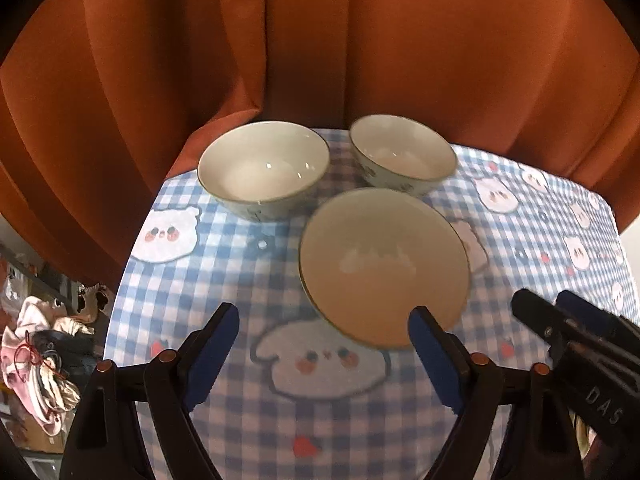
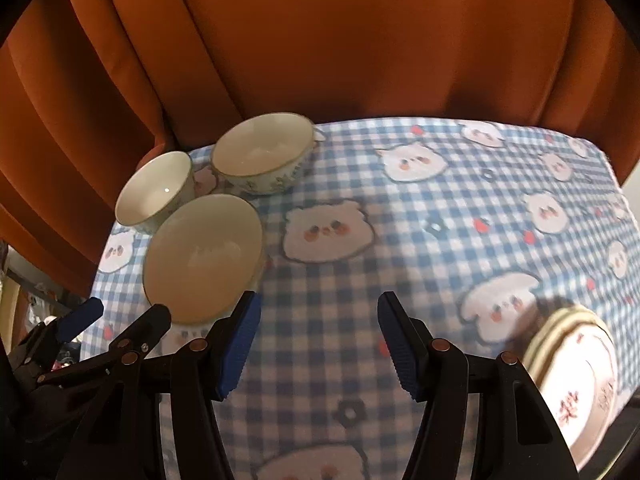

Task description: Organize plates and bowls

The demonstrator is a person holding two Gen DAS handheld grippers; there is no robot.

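With both the left gripper (image 1: 324, 356) and right gripper (image 2: 318, 344) spread and empty, I should approach the nearest bowl (image 1: 384, 266) rim-on, avoiding the far-edge bowls (image 1: 264, 170).

I can read the white letters "DAS" on the black right tool (image 1: 568, 320). Red writing on the plate (image 2: 576, 396) is too blurry to read.

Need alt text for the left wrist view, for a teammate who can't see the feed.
Three empty bowls sit on a blue checked tablecloth: the nearest bowl just beyond the open left gripper, two more behind it. Orange curtain behind; right gripper at lower right.
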